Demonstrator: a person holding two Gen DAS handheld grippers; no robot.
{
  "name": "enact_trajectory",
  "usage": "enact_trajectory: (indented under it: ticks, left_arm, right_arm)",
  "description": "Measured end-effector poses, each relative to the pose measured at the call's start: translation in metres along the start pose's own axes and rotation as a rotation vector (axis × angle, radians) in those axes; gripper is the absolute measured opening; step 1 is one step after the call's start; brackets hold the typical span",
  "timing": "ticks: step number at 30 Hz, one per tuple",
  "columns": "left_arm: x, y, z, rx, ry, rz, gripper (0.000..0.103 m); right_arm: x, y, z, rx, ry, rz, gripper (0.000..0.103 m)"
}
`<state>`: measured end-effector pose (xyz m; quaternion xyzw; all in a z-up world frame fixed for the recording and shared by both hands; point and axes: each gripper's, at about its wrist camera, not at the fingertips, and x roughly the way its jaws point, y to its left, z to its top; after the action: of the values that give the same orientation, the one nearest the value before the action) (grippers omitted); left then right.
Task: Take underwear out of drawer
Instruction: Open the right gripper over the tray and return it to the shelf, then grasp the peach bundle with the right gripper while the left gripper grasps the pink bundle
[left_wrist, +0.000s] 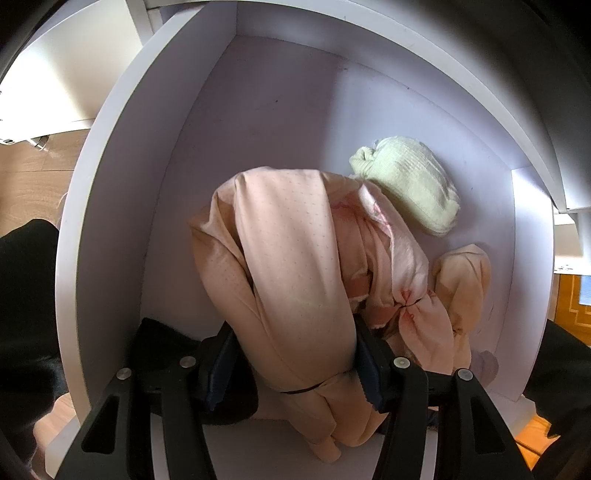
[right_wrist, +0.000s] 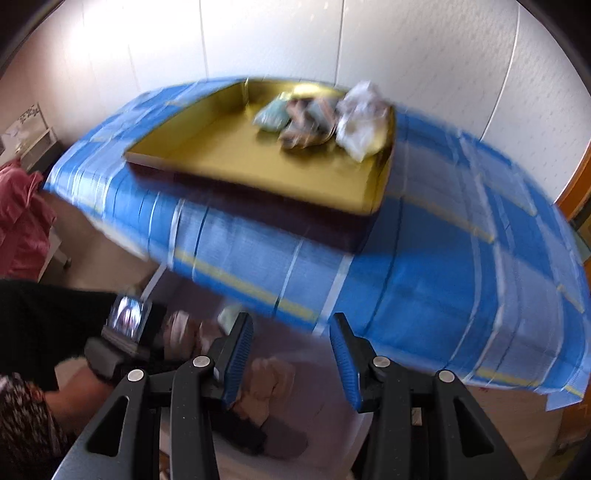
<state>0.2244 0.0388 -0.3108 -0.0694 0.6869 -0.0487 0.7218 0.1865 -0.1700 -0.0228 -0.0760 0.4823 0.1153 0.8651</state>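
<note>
Filling left tongs (left_wrist: 291, 373): peach underwear (left_wrist: 291, 258)

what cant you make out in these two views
- Left wrist view: the peach garment between the left gripper covers part of the drawer floor; what lies beneath is hidden.
- Same view: a dark item sits behind the jaws, unidentifiable.
- Right wrist view: motion blur smears the pile in the gold tray; pieces can't be told apart.
- Same view: the right gripper blocks the drawer contents below.

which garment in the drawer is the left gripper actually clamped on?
The large peach garment, pinched between the left gripper's fingers. The pale green roll and the small peach bundle lie beyond it, untouched.
</note>
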Motion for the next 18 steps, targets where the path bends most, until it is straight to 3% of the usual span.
enact_trajectory:
  ticks: [7, 14, 18]
  left_arm:
    - [-0.001, -0.002, 0.002, 0.009, 0.001, 0.009, 0.058]
    - [-0.002, -0.005, 0.003, 0.011, 0.001, 0.011, 0.058]
    - [-0.002, -0.006, 0.002, 0.009, 0.001, 0.011, 0.058]
  right_arm:
    - [0.050, -0.001, -0.049, 0.028, 0.152, 0.012, 0.044]
    - [0.120, 0.017, -0.093, -0.116, 0.454, 0.067, 0.044]
    - [0.148, 0.019, -0.104, -0.073, 0.512, 0.064, 0.044]
